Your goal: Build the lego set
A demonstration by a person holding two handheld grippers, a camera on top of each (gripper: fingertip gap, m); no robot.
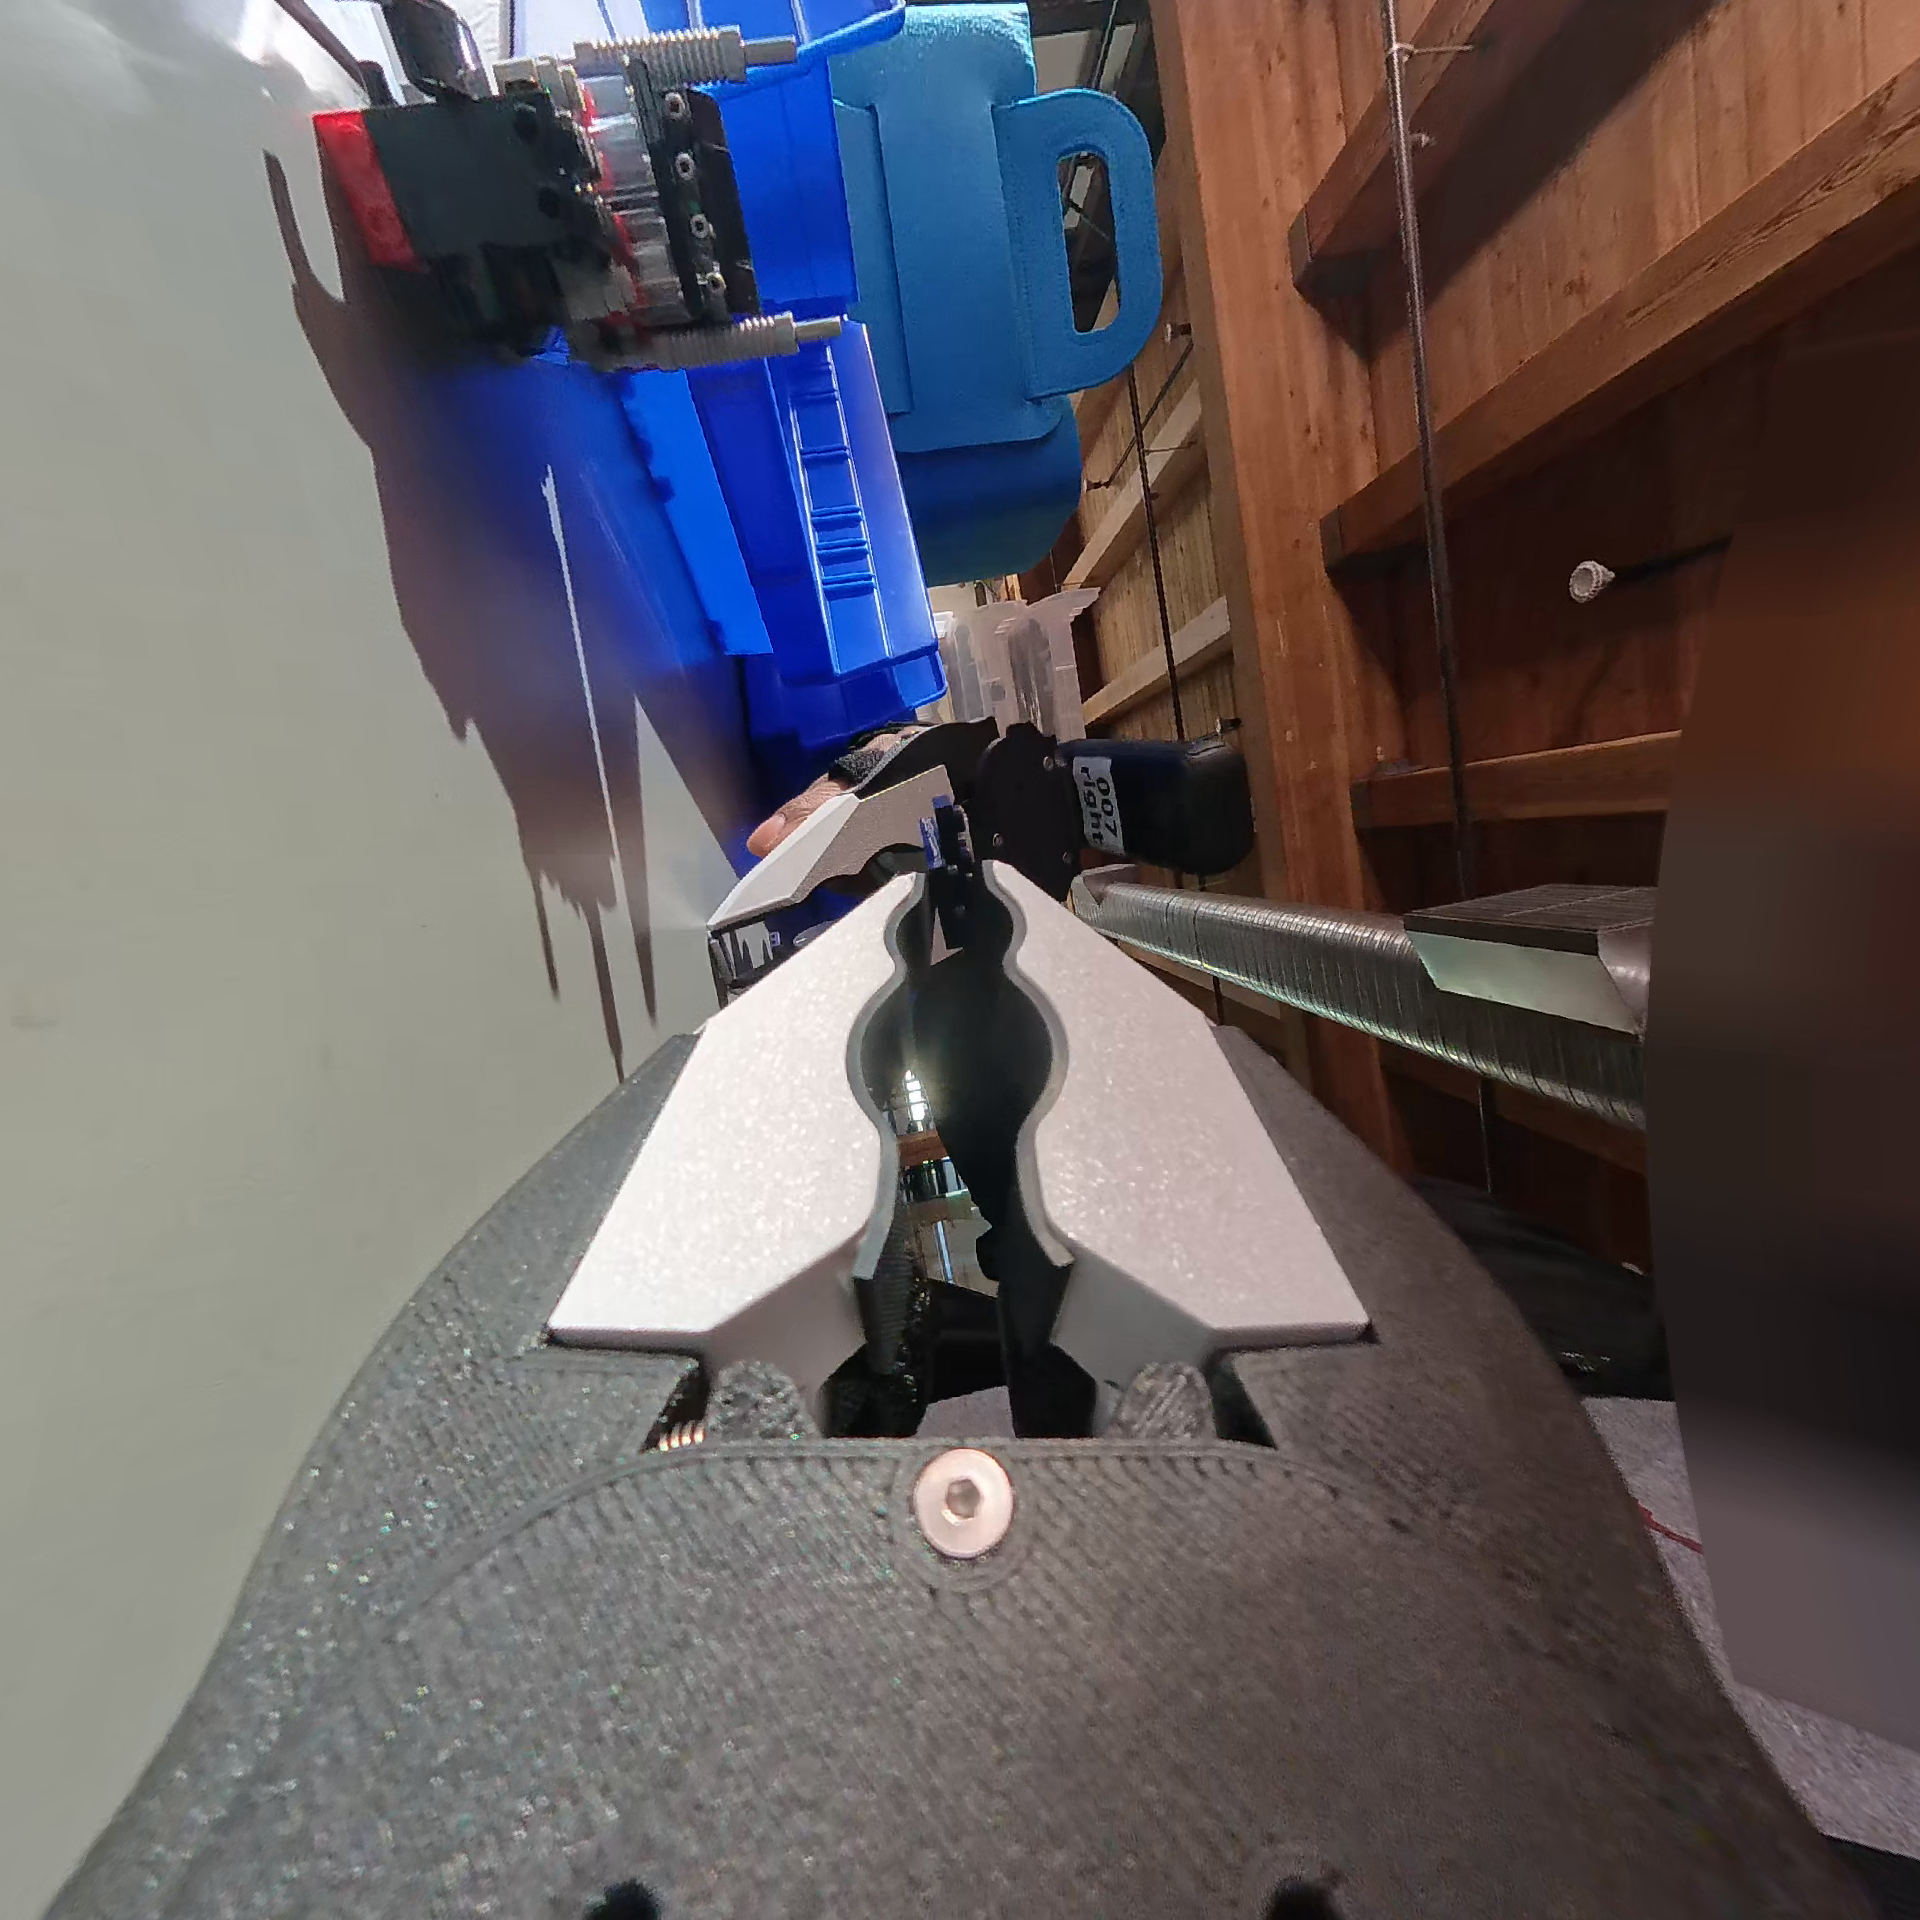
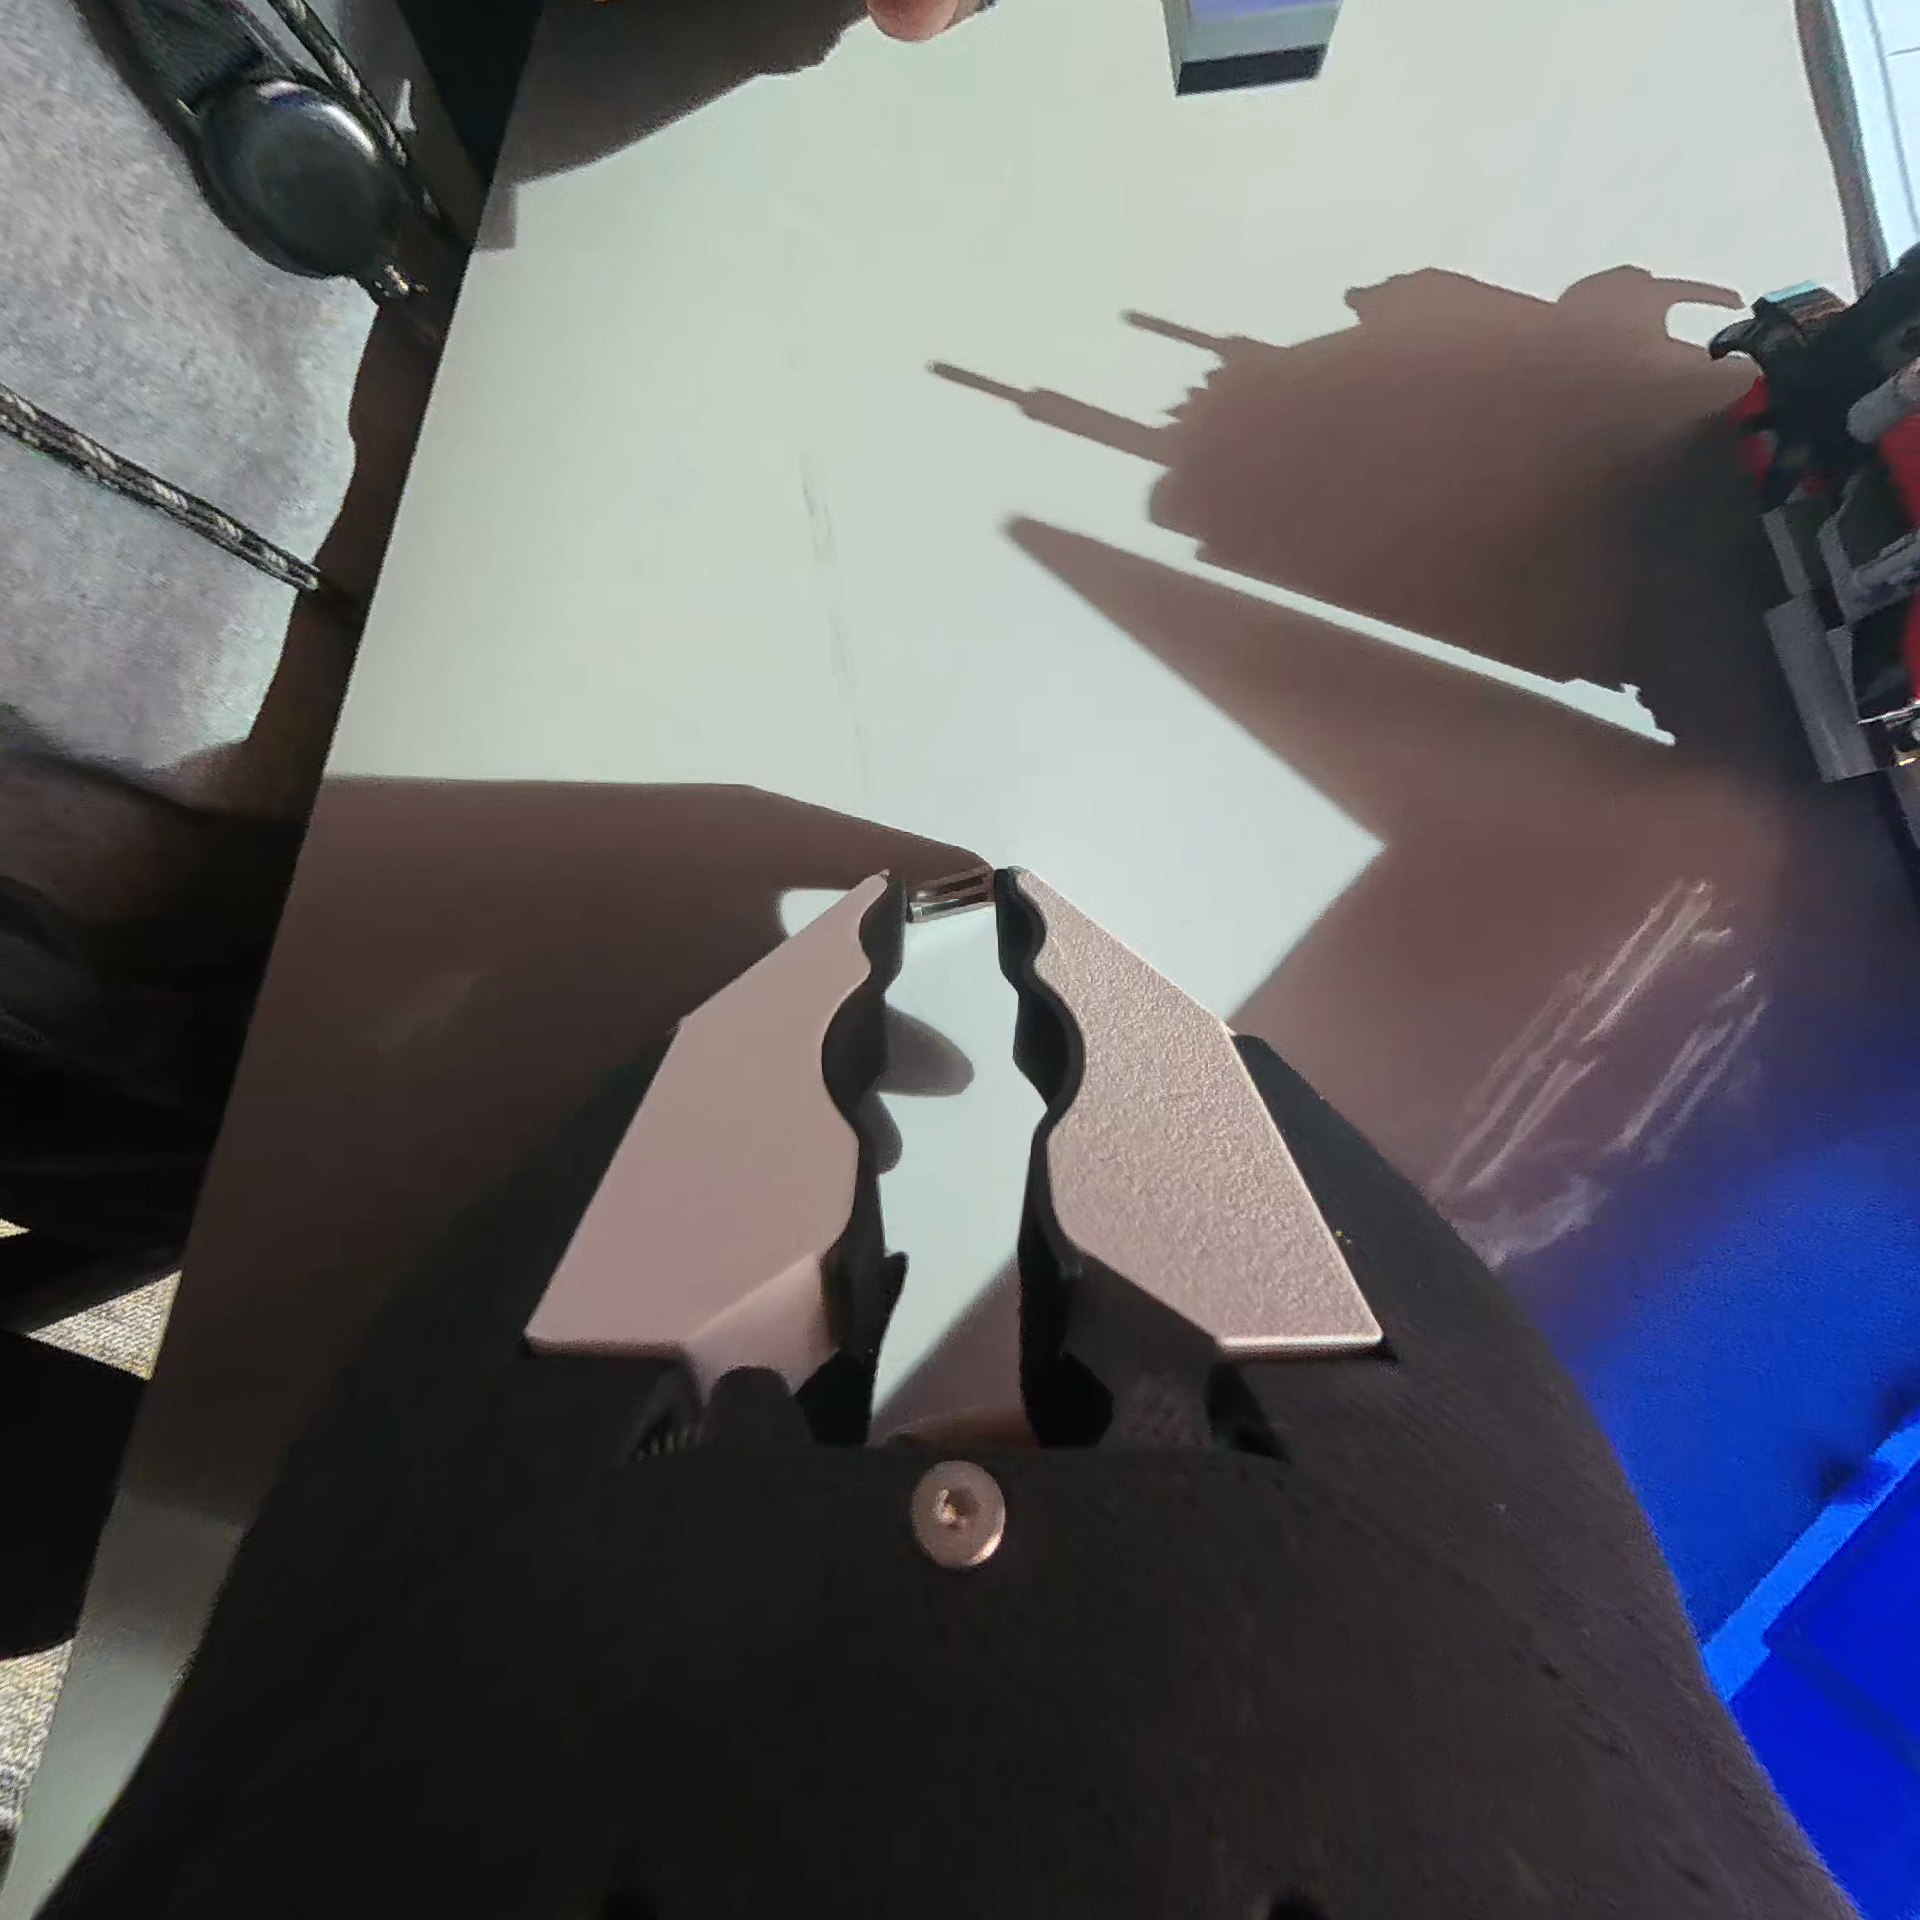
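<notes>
The lego model point(image 1: 540, 197) stands largely assembled on the counter point(image 2: 727, 520) beside blue bins point(image 1: 790, 499), while the right gripper point(image 2: 948, 896) pinches 1 small grey piece point(image 2: 948, 896) not yet attached and the left gripper point(image 1: 951, 914) fingers sit almost closed, seemingly empty.

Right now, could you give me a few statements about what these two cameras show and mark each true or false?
1. The right gripper pinches a small grey piece at its fingertips. True.
2. The lego model sits inside the blue bin. False: it stands on the white table, beside the bin.
3. The left gripper holds a red brick. False: its fingers are nearly closed with nothing visibly between them.
4. The model casts a long shadow on the table. True.
5. Wooden shelving stands behind the bin. True.
</notes>
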